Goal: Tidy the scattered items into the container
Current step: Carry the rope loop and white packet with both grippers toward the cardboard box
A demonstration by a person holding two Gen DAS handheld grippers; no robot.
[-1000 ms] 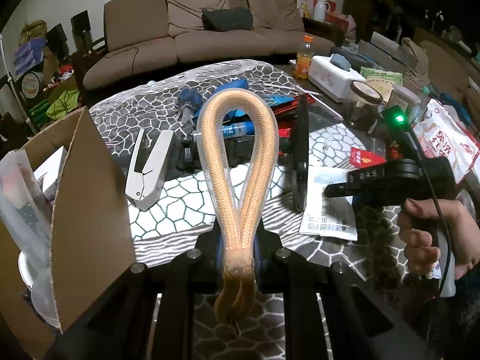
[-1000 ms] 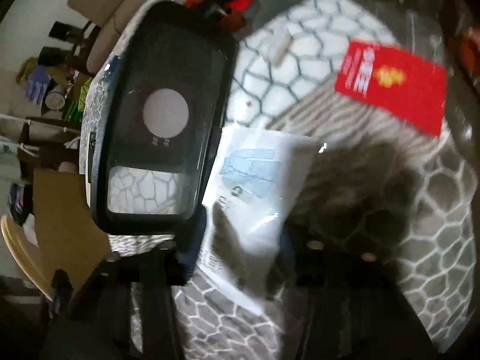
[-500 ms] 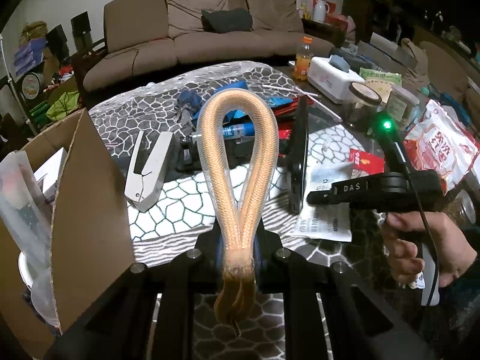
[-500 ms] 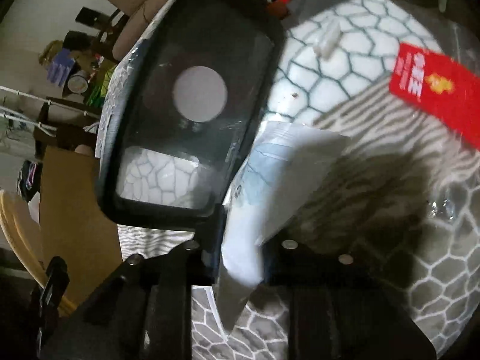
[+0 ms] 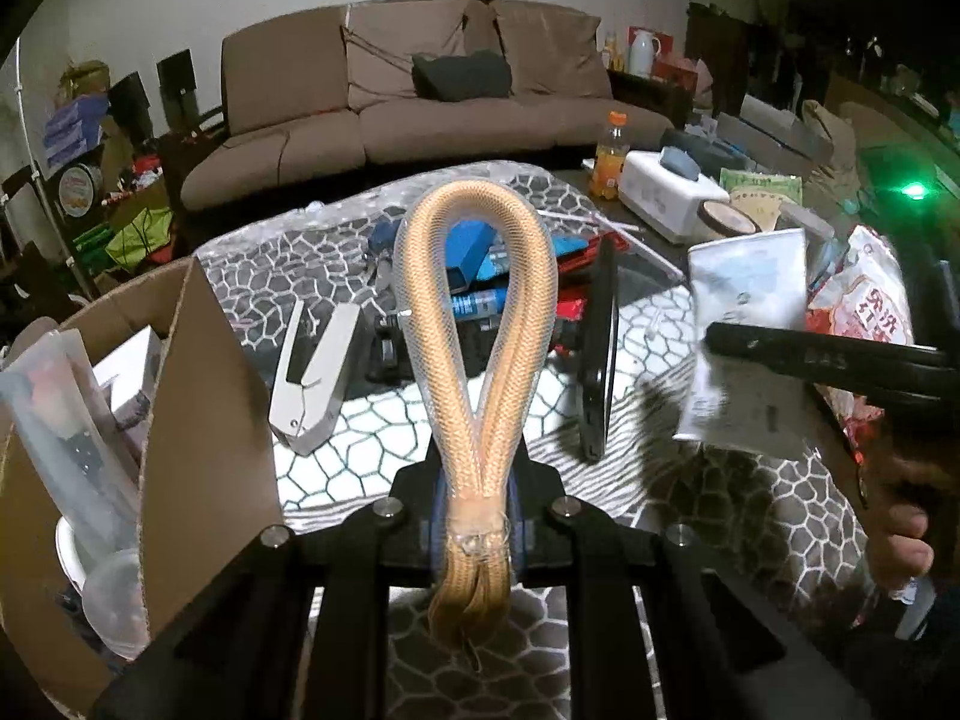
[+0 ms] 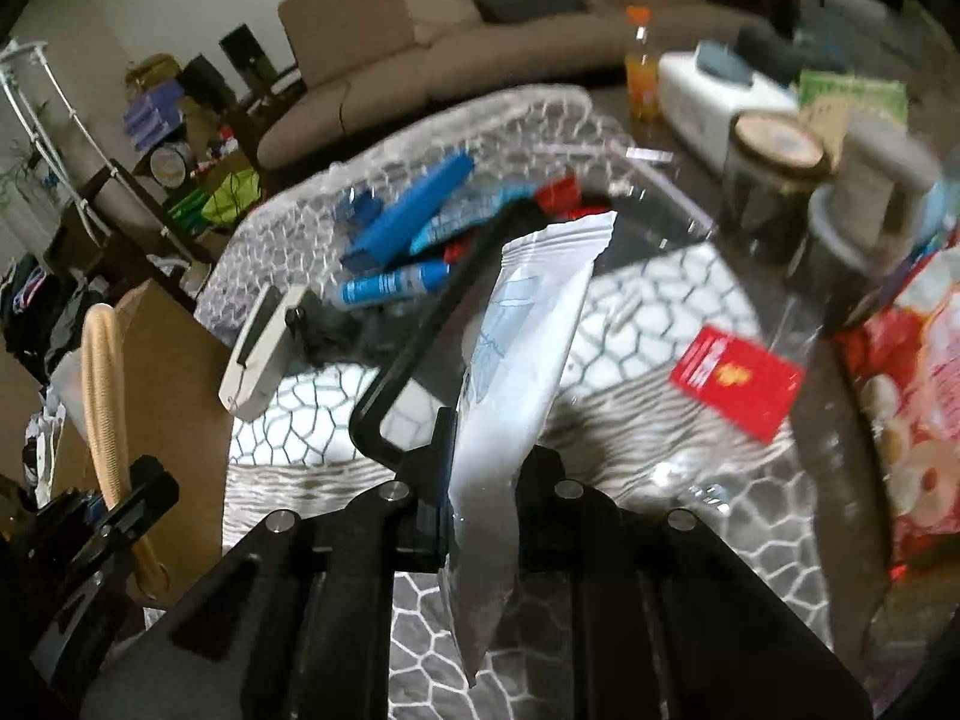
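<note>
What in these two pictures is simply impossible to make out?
- Cardboard box contents, left wrist view: its front flap hides most of them.
- Print on the white pouch, right wrist view: motion blur and its edge-on angle.
- Tip of the right tool: the pouch covers it.
- Lower end of the braided loop, left wrist view: sunk between the left tool's fingers.
- Red packet lettering: blurred.
</note>
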